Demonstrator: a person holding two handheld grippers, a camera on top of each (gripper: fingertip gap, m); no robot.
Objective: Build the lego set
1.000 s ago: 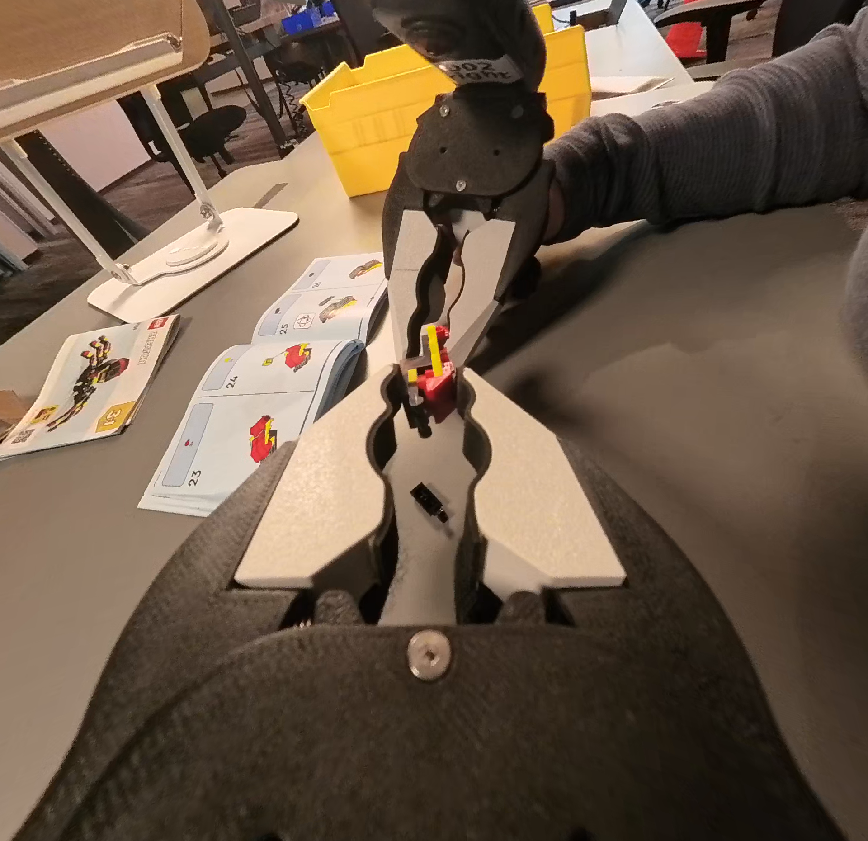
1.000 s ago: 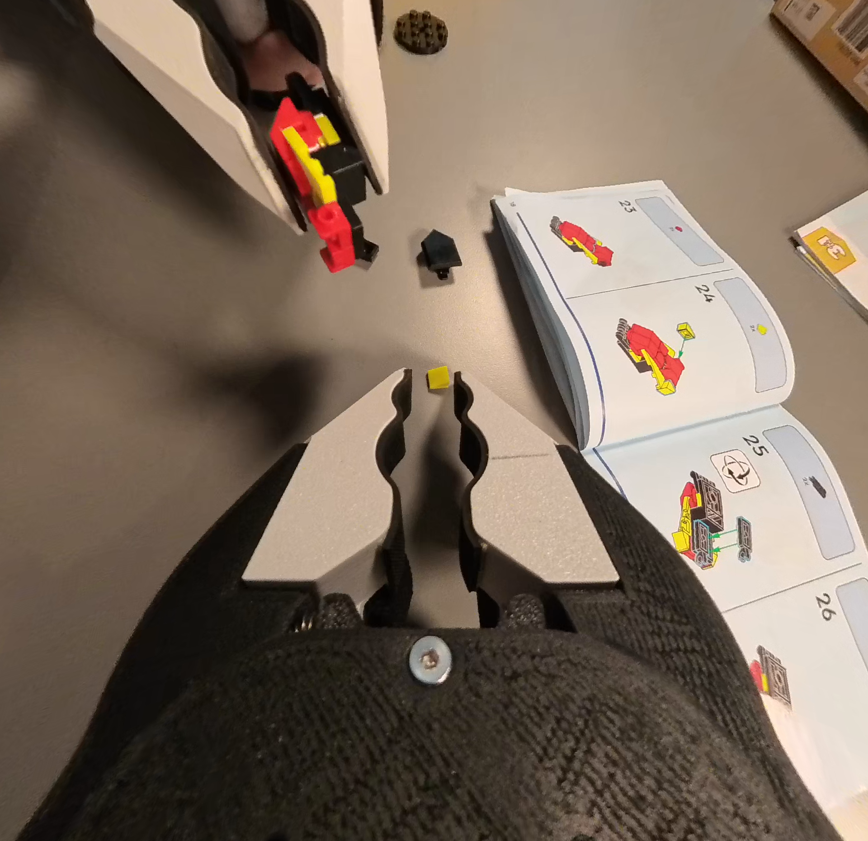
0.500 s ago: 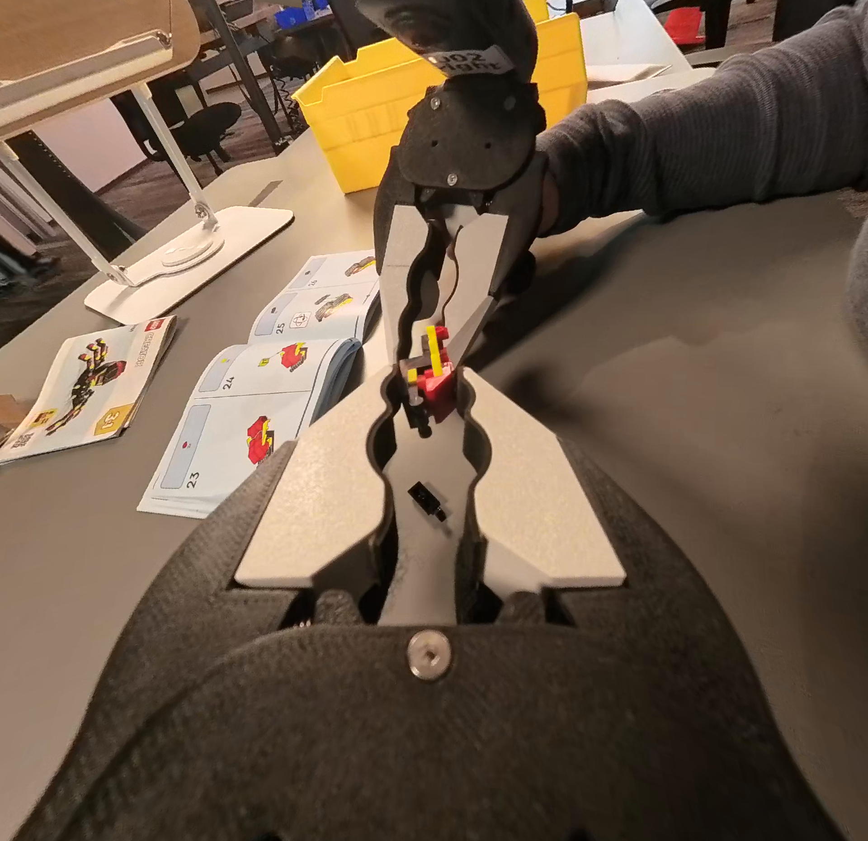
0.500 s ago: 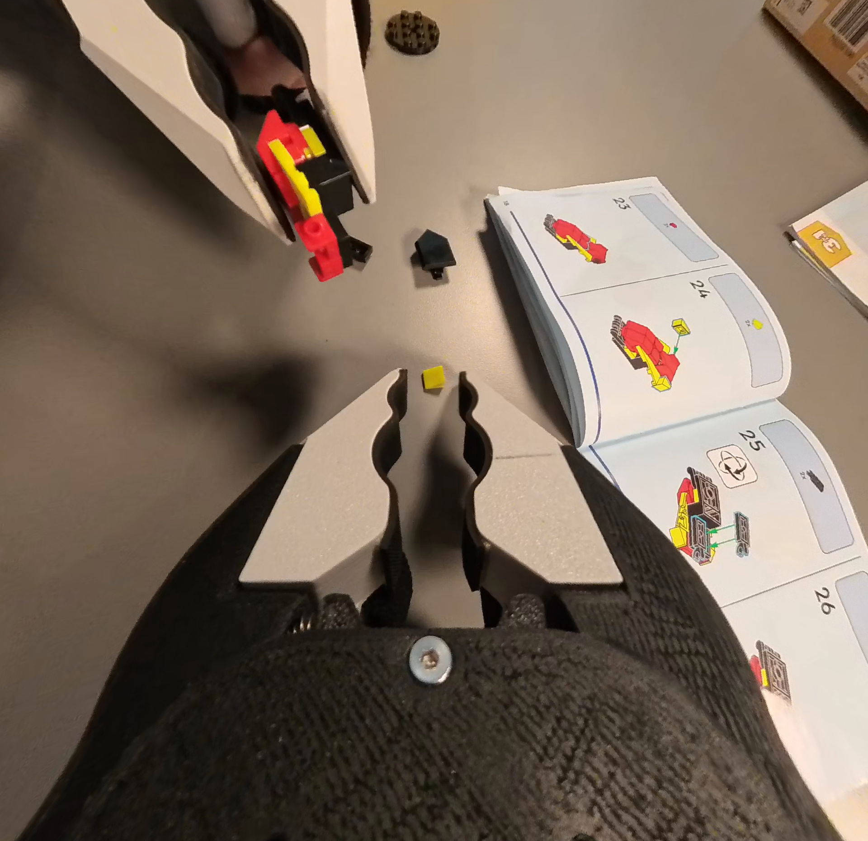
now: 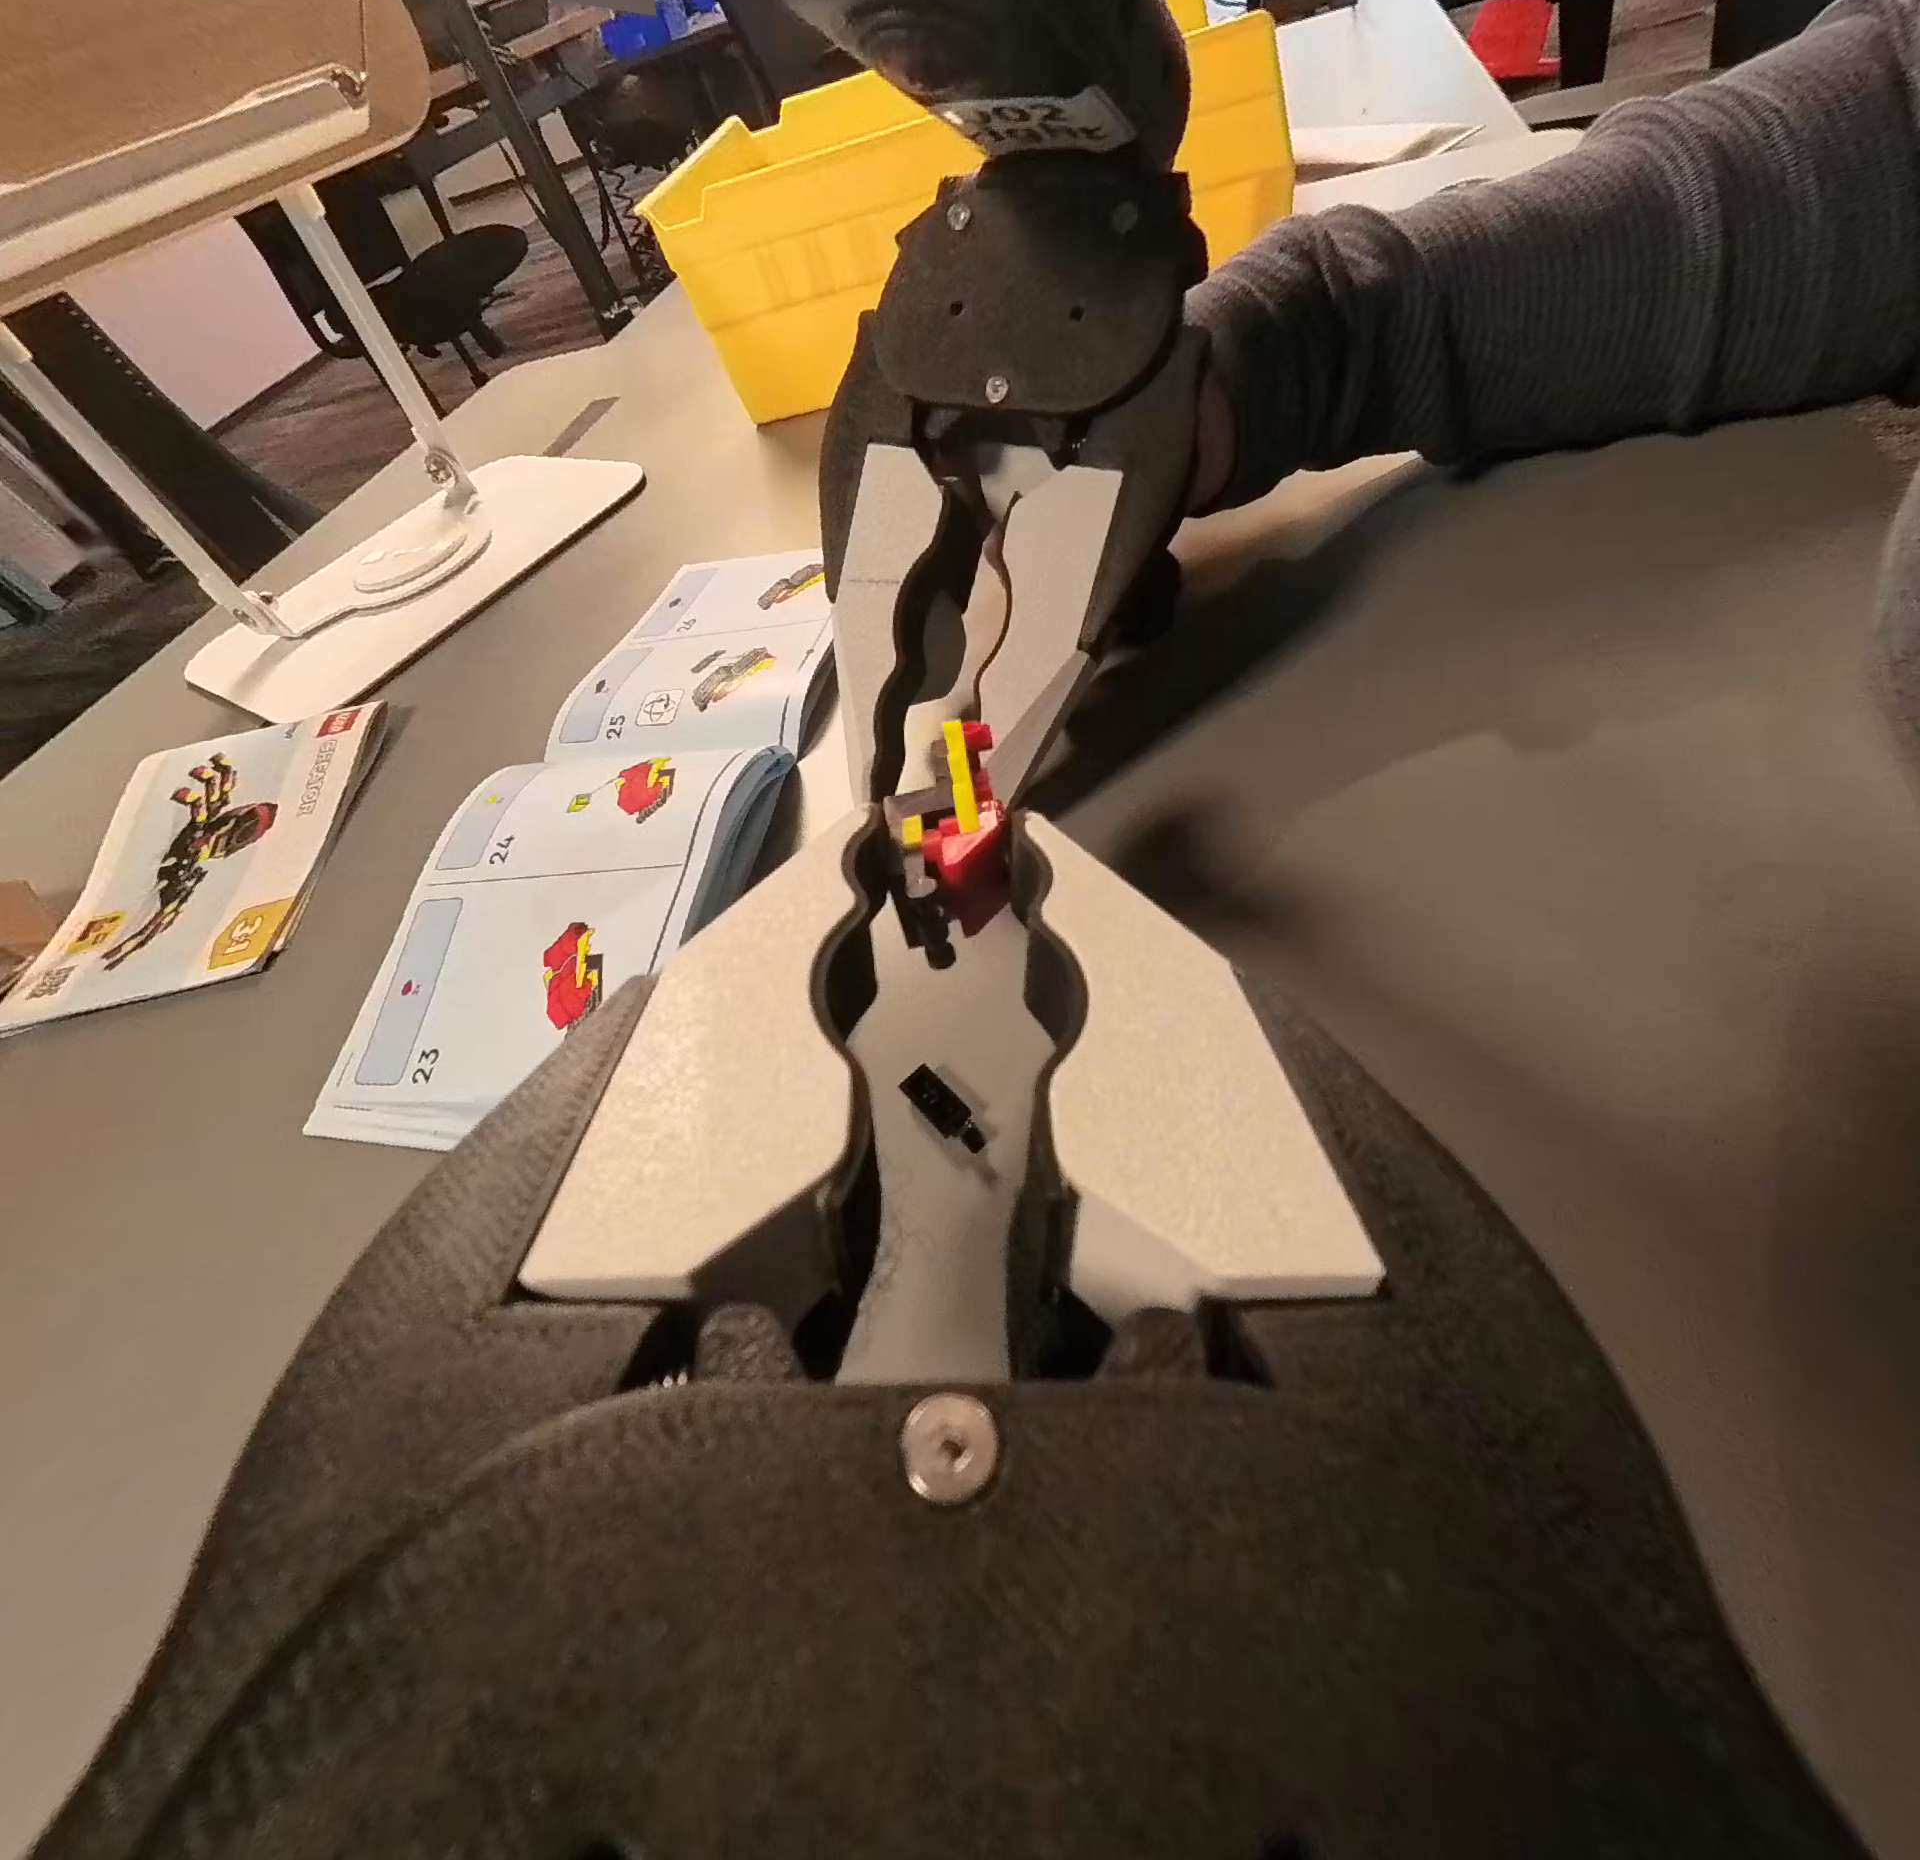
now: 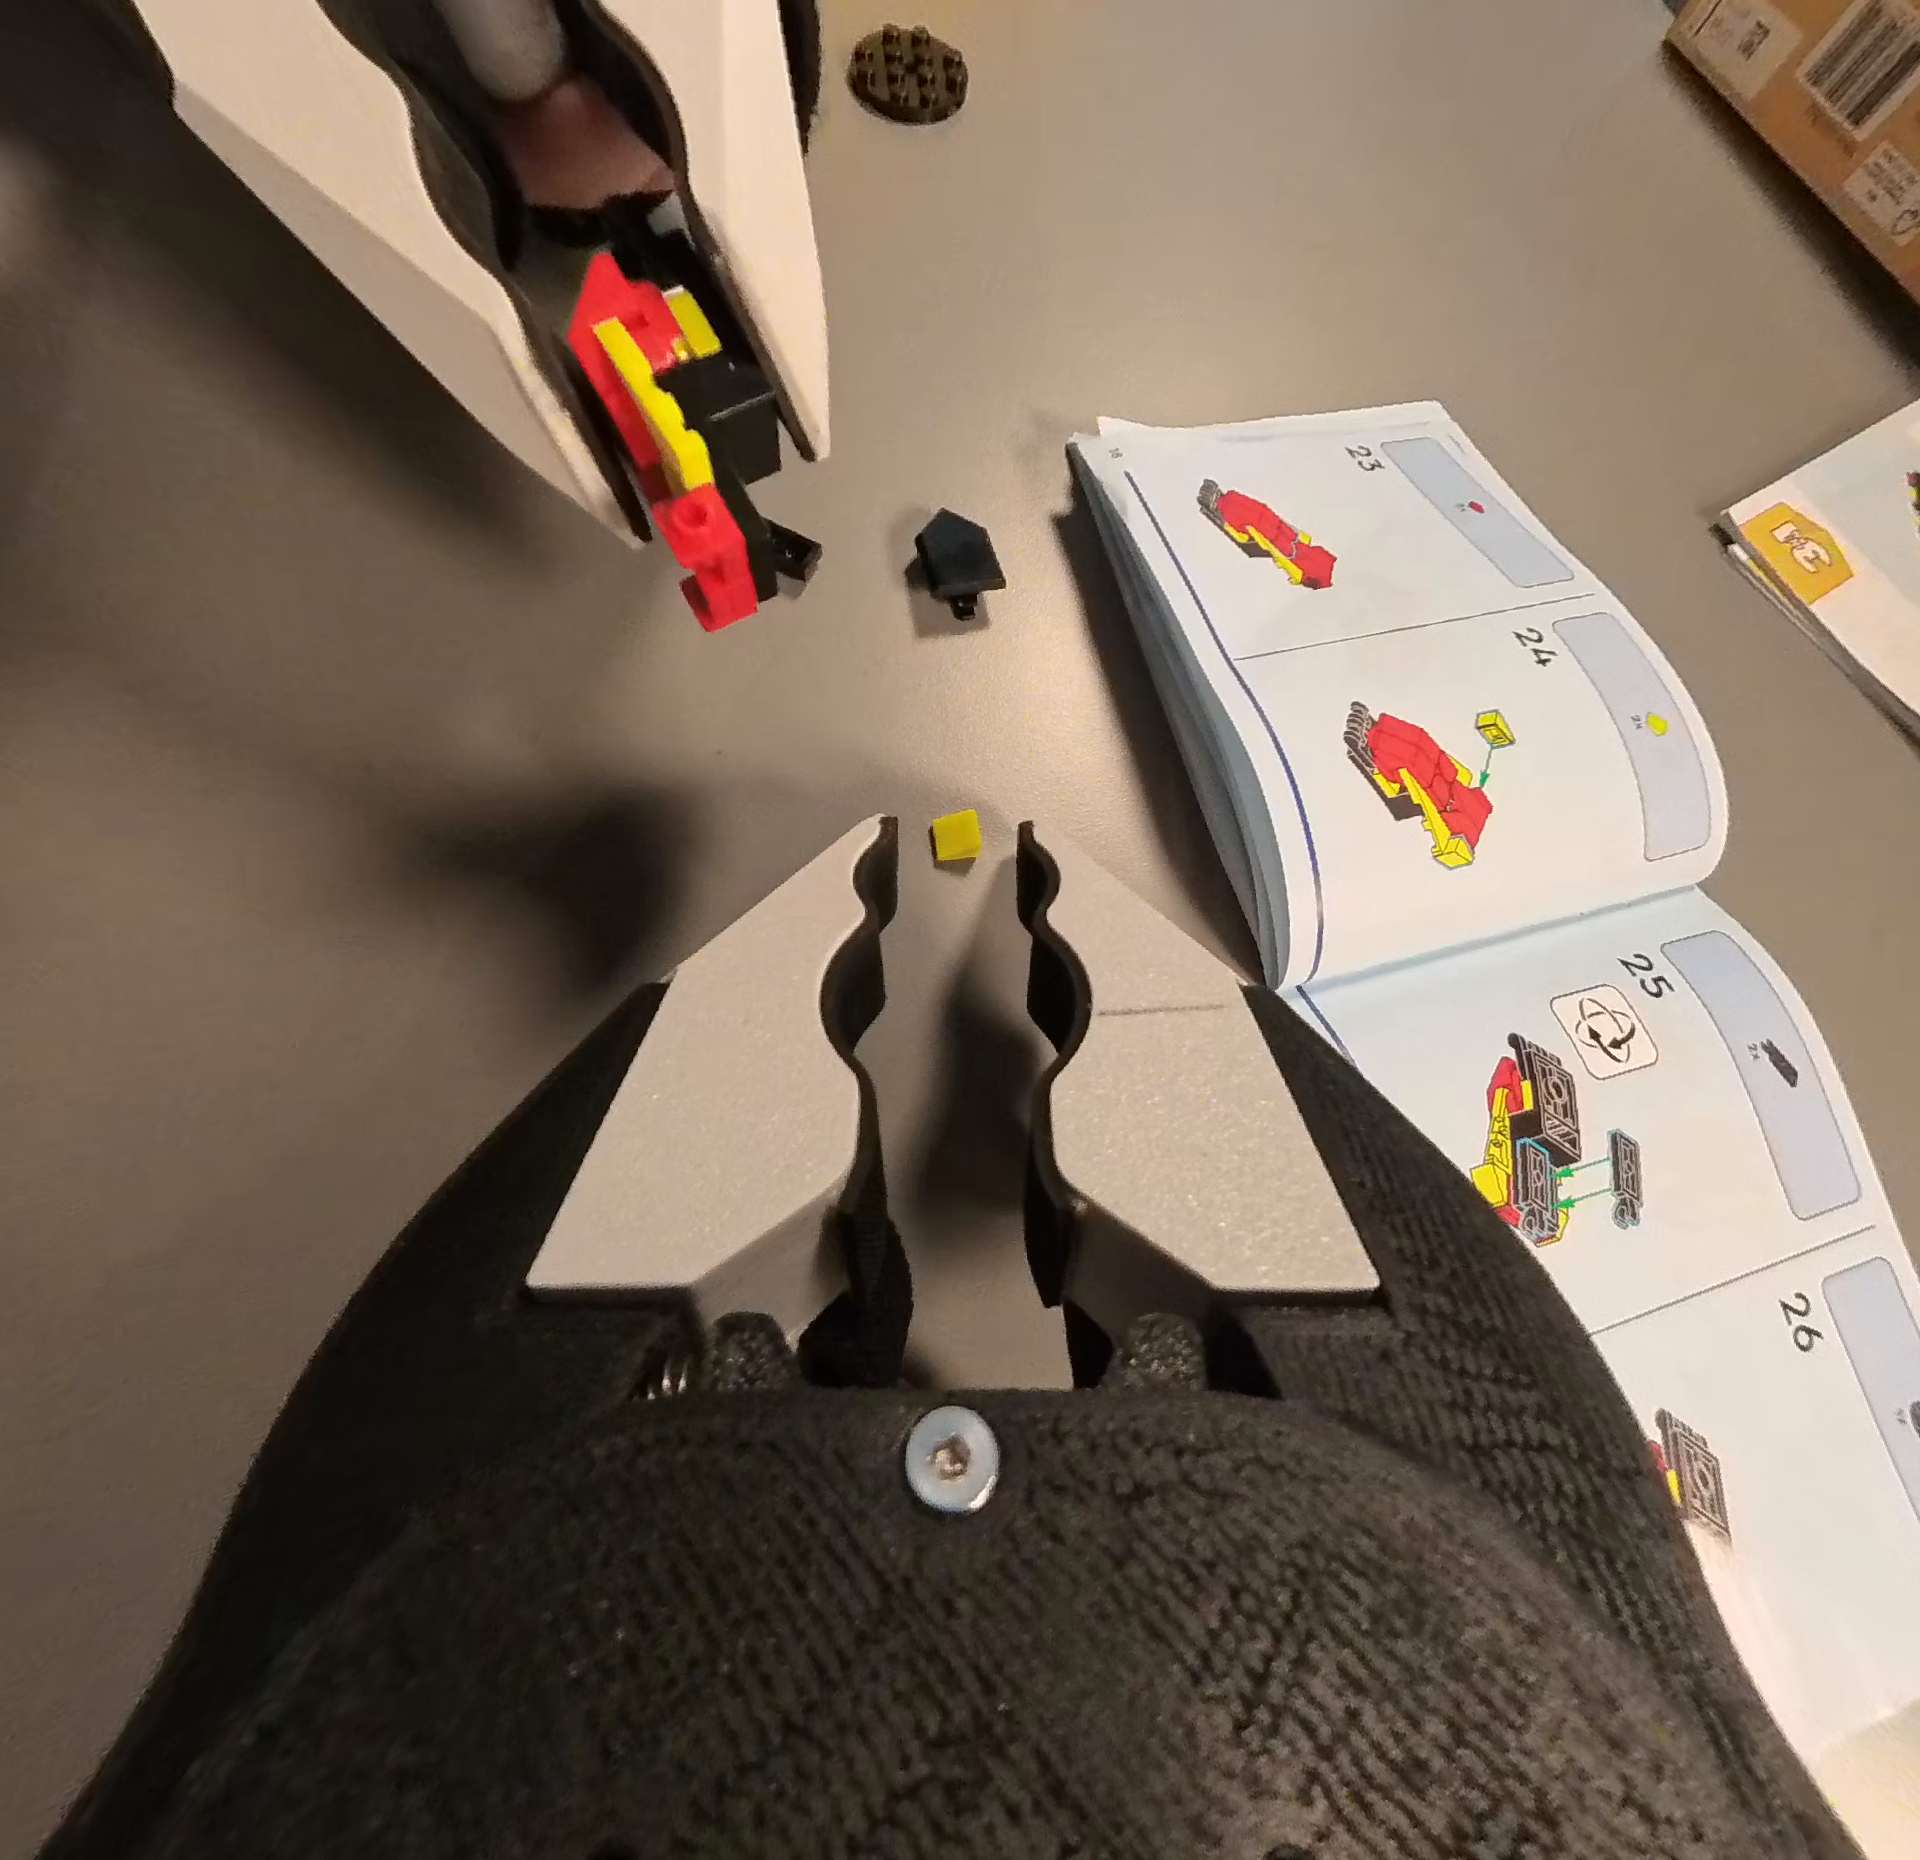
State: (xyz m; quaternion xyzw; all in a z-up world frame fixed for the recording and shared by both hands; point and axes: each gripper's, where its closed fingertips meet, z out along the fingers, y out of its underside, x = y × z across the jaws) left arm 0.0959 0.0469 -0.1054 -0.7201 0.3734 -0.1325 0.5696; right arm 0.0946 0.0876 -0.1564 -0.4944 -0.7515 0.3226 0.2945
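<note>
My left gripper [image 5: 945, 834] is shut on a small red, yellow and black lego assembly [image 5: 961, 854] and holds it just above the grey table. In the right wrist view this gripper [image 6: 727, 491] comes in from the upper left with the assembly [image 6: 665, 460] sticking out past its tips. My right gripper [image 6: 954, 825] is open, pointing down at the table, with a tiny yellow tile [image 6: 954, 836] lying between its fingertips. In the left wrist view the right gripper [image 5: 940, 771] stands just behind the assembly. A small black piece [image 6: 958, 574] lies on the table between the two grippers.
An open instruction booklet [image 6: 1455, 771] lies right of the right gripper, with a second booklet [image 6: 1829, 584] and a cardboard box [image 6: 1818, 75] beyond. A black round plate [image 6: 907, 75] lies farther off. A yellow bin [image 5: 831, 283], a lamp base [image 5: 416, 563] and a grey sleeve [image 5: 1558, 283] are behind. Tip to tip, the grippers are about 7 cm apart. The small black piece [image 6: 958, 574] is about 5 cm from my right fingertips.
Almost nothing. The right gripper has shifted slightly over the yellow tile, which stays between its tips. The left gripper keeps hold of the assembly.
</note>
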